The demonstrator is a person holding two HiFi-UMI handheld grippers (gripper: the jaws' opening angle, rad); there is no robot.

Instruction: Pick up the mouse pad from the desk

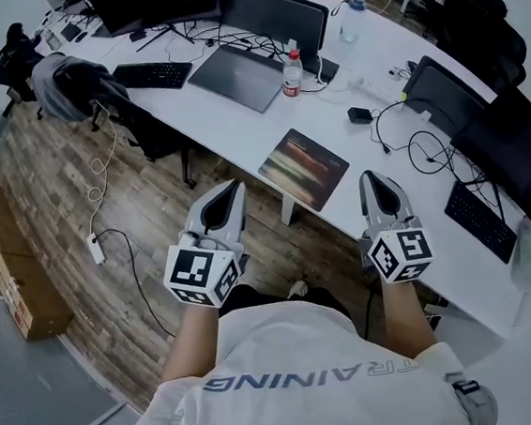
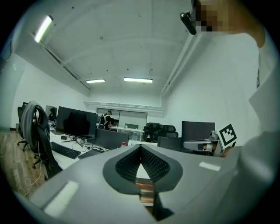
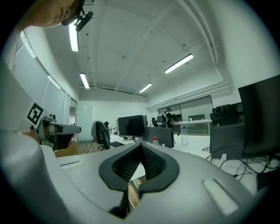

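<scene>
Two closed, empty grippers are held short of the desk (image 1: pixel 238 129): left gripper (image 1: pixel 234 190), then the mouse pad (image 1: pixel 303 168) lying flat at the near edge, then right gripper (image 1: pixel 369 180). The pad is judged light, thin and floppy, best pinched at its near edge.

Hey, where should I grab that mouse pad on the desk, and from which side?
Take the mouse pad by its near edge, coming in level from the front of the desk. It lies flat and thin there, so jaws from above would likely find no hold.
</scene>
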